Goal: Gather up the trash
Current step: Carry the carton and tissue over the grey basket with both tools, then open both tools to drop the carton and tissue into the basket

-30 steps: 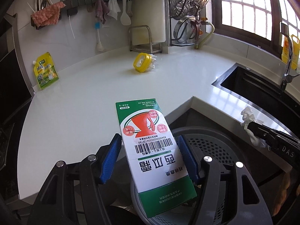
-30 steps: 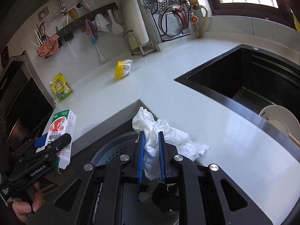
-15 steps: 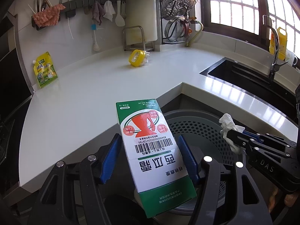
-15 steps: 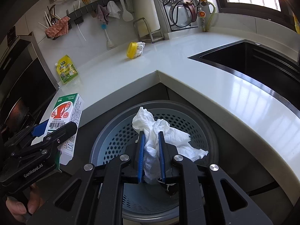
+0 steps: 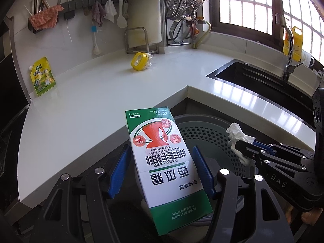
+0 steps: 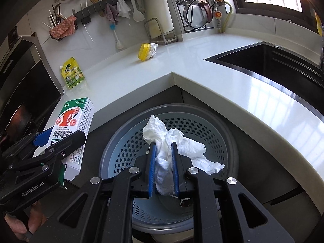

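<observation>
My left gripper (image 5: 161, 174) holds a green and white carton (image 5: 164, 162) between its blue pads, beside the rim of a grey perforated trash bin (image 5: 214, 133). The carton also shows in the right wrist view (image 6: 73, 129). My right gripper (image 6: 163, 160) is shut on a crumpled white tissue (image 6: 172, 141) and holds it over the open bin (image 6: 202, 125). That tissue also shows in the left wrist view (image 5: 237, 135). A yellow-lidded container stuffed with tissue (image 5: 139, 61) lies on the white counter (image 5: 81, 105).
A yellow-green pouch (image 5: 42, 76) leans on the back wall at the left. A black sink (image 5: 263, 85) with a tap (image 5: 287, 50) is on the right. A rack with a cutting board (image 5: 141, 24) and steamer stands at the back.
Both grippers have pulled back from the counter and moved over the bin. The tissue now hangs above the bin's opening. Both keep their grip.
</observation>
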